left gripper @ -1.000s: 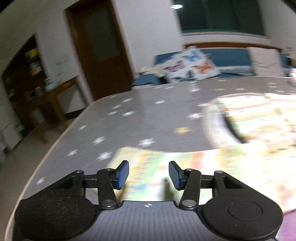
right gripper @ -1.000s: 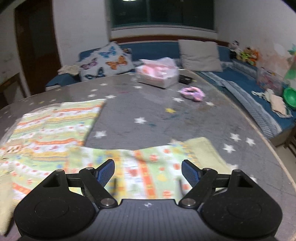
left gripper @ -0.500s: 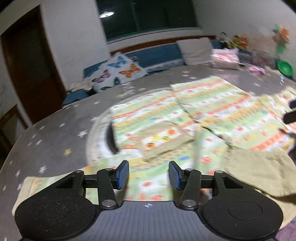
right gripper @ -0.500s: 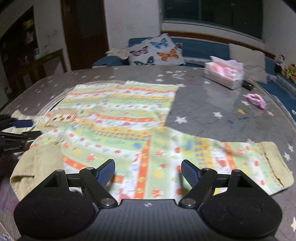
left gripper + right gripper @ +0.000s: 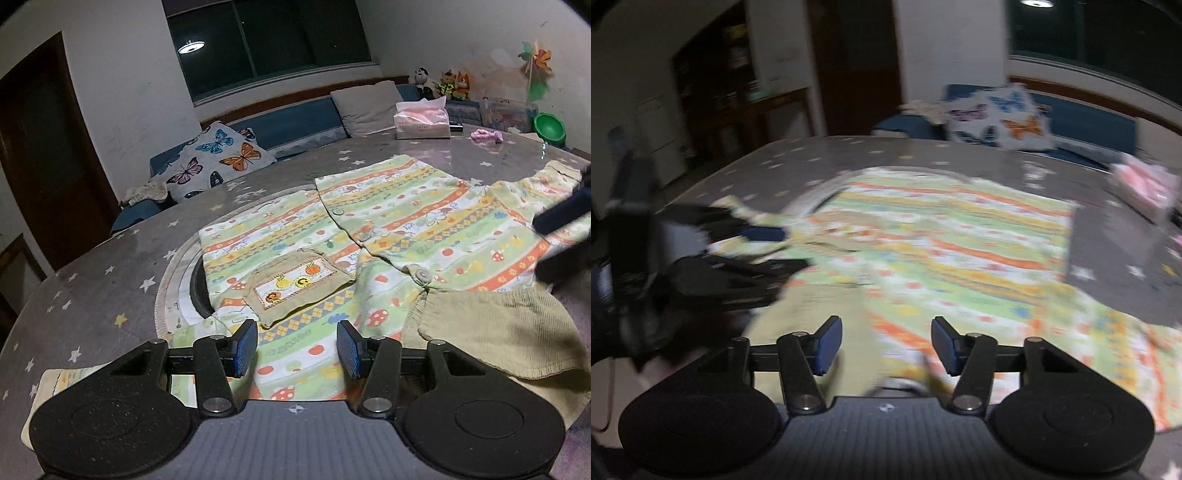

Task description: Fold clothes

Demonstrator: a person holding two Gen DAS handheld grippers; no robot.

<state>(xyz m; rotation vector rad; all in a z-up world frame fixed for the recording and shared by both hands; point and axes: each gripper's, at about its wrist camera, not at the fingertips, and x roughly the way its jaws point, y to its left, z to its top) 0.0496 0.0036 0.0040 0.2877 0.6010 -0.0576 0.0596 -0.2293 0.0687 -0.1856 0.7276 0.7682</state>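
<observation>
A striped children's shirt [image 5: 406,236] is seen spread flat on the star-patterned worktop [image 5: 92,291], buttons up, with a small patch pocket [image 5: 295,288] stitched on its front and a khaki ribbed hem [image 5: 491,328] turned over at the near right.

The left gripper [image 5: 297,347] is held low over the shirt's near edge. Its blue fingers [image 5: 243,347] are parted, and the printed cloth is seen in the gap beyond them, but nothing is pinched between the pads. The pocket lies just ahead of the left finger; the khaki hem lies off to the right of the right finger.

From the right wrist the picture is badly smeared. The right gripper [image 5: 886,343] is carried over the opposite near edge of the shirt, and its jaws have just been closing; a gap is kept between the fingers [image 5: 945,345], and cloth lies under and beyond them, apparently not clamped, though the blur makes contact hard to rule out. The left gripper is glimpsed at the far left of that view, over the shirt's edge.

A tissue pack [image 5: 421,122] and a butterfly cushion [image 5: 218,158] are seen well beyond the shirt.
</observation>
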